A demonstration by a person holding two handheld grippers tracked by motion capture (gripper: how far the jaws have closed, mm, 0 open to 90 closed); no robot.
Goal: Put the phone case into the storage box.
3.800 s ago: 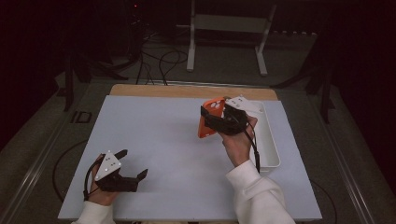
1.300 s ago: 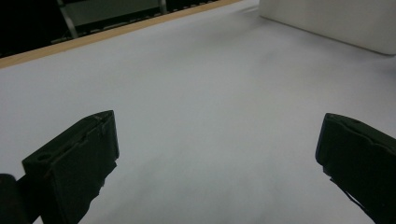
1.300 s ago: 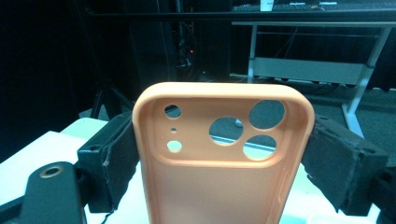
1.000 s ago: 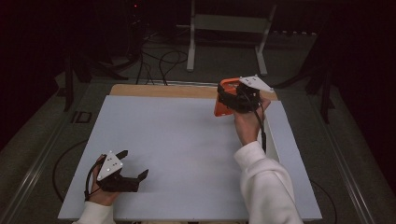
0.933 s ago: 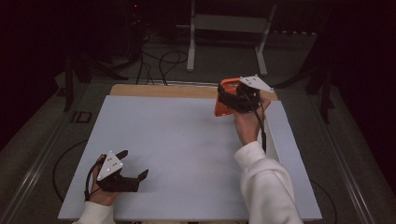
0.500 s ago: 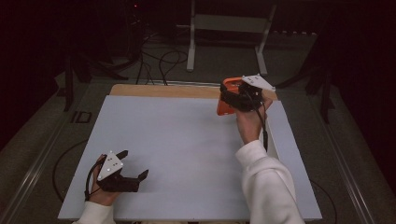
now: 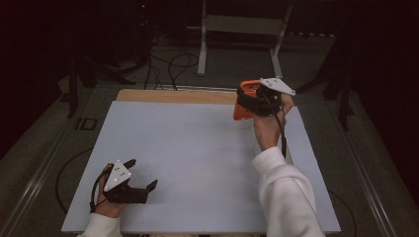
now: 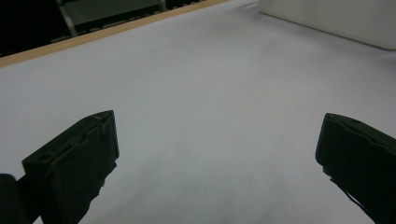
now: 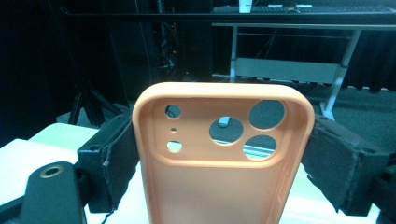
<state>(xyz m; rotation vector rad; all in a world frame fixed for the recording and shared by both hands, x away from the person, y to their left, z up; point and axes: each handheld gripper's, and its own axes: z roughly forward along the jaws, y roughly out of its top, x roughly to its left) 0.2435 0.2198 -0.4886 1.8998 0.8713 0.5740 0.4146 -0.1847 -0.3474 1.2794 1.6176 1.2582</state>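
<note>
1. Clearly, the right gripper (image 7: 247, 102) is clamped on an orange phone case (image 9: 223, 161), its two black jaws pressing the case's long sides just below the camera cut-outs.
2. Seen from the high view, the case (image 7: 240, 101) is held in the air above the far right part of the white table top (image 7: 197, 158), near the wooden strip (image 7: 173, 96) along the far edge.
3. At the near left, the left gripper (image 7: 141, 175) rests low on the table top with its jaws standing wide apart and nothing between them.
4. A white tray (image 8: 327, 18) seems to lie on the right side of the table, though the sleeve hides most of it in the high view.
5. To carry the case well, the person should keep an even squeeze on both sides, since the soft shell could bow and slip.
6. Holding it upright and lowering it slowly to where it belongs would keep it from twisting between the pads.
</note>
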